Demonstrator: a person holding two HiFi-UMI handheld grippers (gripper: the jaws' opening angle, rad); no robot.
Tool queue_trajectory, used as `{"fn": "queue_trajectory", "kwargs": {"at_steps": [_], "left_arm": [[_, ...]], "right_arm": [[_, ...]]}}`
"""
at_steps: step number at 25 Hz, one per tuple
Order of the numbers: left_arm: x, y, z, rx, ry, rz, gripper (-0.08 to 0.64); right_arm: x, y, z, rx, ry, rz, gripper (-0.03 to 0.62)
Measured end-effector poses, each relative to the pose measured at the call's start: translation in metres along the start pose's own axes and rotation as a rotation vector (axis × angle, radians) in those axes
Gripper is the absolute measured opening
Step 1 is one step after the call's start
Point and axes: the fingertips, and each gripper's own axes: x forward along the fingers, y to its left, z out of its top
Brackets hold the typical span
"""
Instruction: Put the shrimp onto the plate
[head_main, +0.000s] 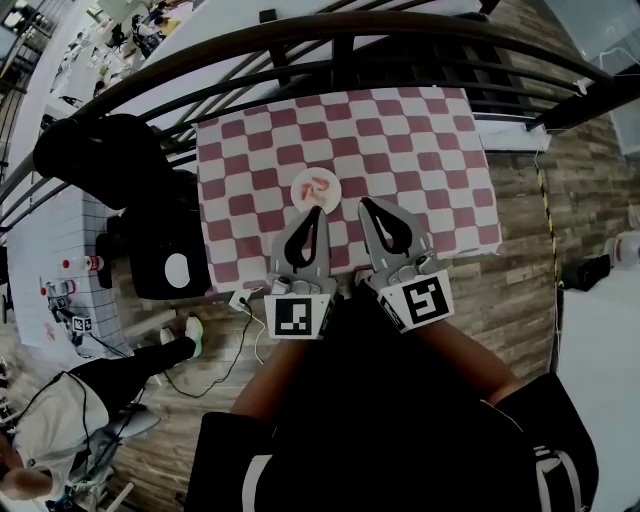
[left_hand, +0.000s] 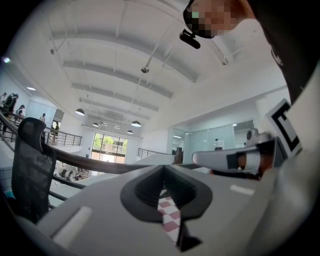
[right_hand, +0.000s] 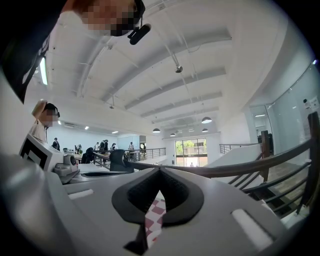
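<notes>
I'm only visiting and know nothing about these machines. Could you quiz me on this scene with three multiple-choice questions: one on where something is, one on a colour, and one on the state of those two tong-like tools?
1. Where does the shrimp lie?
A. on the floor
B. on the plate
C. between one tool's jaws

2. What colours is the tablecloth?
A. blue and yellow
B. plain green
C. red and white checks

3. How do the left gripper and the right gripper stand?
A. both shut and empty
B. both wide open
C. each clamped on a cup

Answers:
1 B: the pink curls sit inside the small round plate.
2 C: the head view shows the checks.
3 A: in each gripper view the jaw tips meet, with only cloth showing behind them.
</notes>
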Motion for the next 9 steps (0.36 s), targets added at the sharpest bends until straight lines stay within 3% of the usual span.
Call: {"fn": "queue_trajectory", "kwargs": {"at_steps": [9], "left_arm": [[0.0014,0.0085,-0.0028,-0.008,0.012,-0.007,0.008]], "right_arm": [[0.0092,0.0058,-0.0011,-0.006,0.005,-0.001,-0.003]]}}
